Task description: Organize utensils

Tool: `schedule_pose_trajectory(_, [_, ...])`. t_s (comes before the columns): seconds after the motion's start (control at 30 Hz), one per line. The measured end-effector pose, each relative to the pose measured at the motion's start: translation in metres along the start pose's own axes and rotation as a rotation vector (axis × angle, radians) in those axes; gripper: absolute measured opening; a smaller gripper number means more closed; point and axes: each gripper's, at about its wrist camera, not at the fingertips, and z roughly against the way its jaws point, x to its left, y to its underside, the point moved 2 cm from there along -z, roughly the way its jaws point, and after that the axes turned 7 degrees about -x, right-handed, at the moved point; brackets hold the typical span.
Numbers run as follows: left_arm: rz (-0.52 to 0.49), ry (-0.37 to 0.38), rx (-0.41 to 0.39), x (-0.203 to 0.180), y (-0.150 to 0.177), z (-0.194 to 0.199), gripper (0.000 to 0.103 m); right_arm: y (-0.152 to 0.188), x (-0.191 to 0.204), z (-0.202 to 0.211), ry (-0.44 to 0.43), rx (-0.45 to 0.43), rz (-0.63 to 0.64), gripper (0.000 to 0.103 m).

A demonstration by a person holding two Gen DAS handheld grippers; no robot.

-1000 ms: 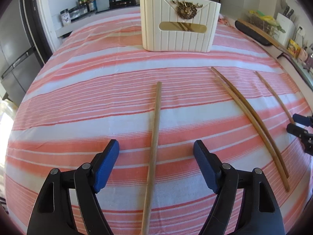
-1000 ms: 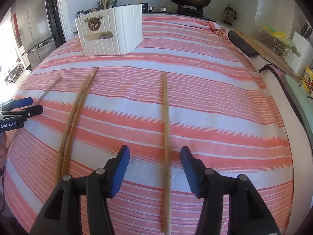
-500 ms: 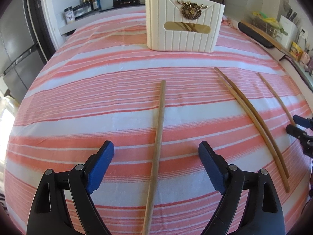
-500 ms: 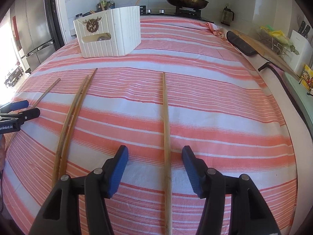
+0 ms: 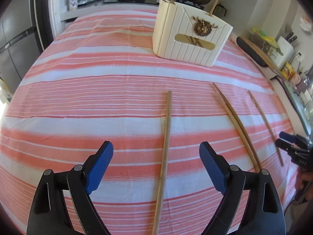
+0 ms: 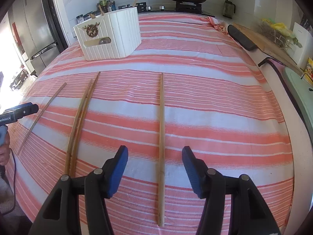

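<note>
Both grippers were spread wide: the left gripper (image 5: 156,156) straddled one chopstick (image 5: 165,152), the right gripper (image 6: 155,162) another chopstick (image 6: 161,137). The white holder (image 6: 115,39) stood well beyond them on the striped cloth (image 6: 215,98).

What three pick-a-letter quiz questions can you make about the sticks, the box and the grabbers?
1. Where does the white box stand? A) beyond the chopsticks B) between the right gripper's fingers C) on the stove
2. How many chopsticks lie on the striped cloth? A) two B) four C) seven
3. The right gripper is: A) shut B) holding a stick C) open
Answers: A, it sits far up the cloth; B, two singles plus a pair; C, its jaws stand apart around one stick.
</note>
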Motion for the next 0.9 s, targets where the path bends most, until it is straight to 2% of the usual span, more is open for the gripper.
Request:
schedule_pose_trajectory(0.1, [-0.018,0.011,0.033,-0.003,-0.006,-0.010,0.092,-0.004,-0.003,0.000,-0.021,0.018,-0.004,0.059])
schedule_pose_trajectory(0.3, [-0.147,-0.060,0.112,-0.013,-0.019,-0.038,0.091,-0.024,-0.003,-0.013,-0.091,0.091,-0.003,0.059])
schedule_pose_trajectory(0.47, [-0.225,-0.083,0.175,-0.013,-0.027,-0.055,0.086,-0.048,-0.002,-0.046,-0.066,0.170,0.077,0.059])
schedule_pose_trajectory(0.53, [-0.240,-0.072,0.185,-0.015,-0.033,-0.059,0.078,-0.060,-0.001,-0.066,-0.063,0.199,0.084,0.059])
schedule_pose_trajectory(0.57, [-0.247,-0.073,0.184,-0.017,-0.037,-0.061,0.070,-0.067,0.000,-0.075,-0.062,0.202,0.088,0.060])
schedule_pose_trajectory(0.6, [-0.255,-0.071,0.182,-0.018,-0.040,-0.062,0.054,-0.076,0.001,-0.082,-0.052,0.182,0.098,0.060])
schedule_pose_trajectory(0.63, [-0.258,-0.048,0.182,-0.021,-0.043,-0.063,0.042,-0.085,0.002,-0.091,-0.049,0.182,0.104,0.054])
schedule_pose_trajectory(0.67, [-0.259,-0.035,0.181,-0.023,-0.046,-0.064,0.023,-0.093,0.002,-0.098,-0.035,0.175,0.105,0.047])
schedule_pose_trajectory(0.7, [-0.262,-0.033,0.180,-0.024,-0.047,-0.065,0.007,-0.100,0.001,-0.104,-0.004,0.170,0.103,0.021])
schedule_pose_trajectory(0.73, [-0.262,-0.025,0.176,-0.025,-0.048,-0.065,0.007,-0.107,0.000,-0.108,0.011,0.170,0.090,0.006])
schedule_pose_trajectory(0.83, [-0.244,-0.001,0.140,-0.024,-0.051,-0.062,0.005,-0.113,-0.004,-0.108,-0.023,0.166,0.020,0.006])
schedule_pose_trajectory(0.9, [-0.216,0.025,0.096,-0.021,-0.054,-0.049,0.005,-0.113,-0.001,-0.094,-0.042,0.119,0.007,0.006])
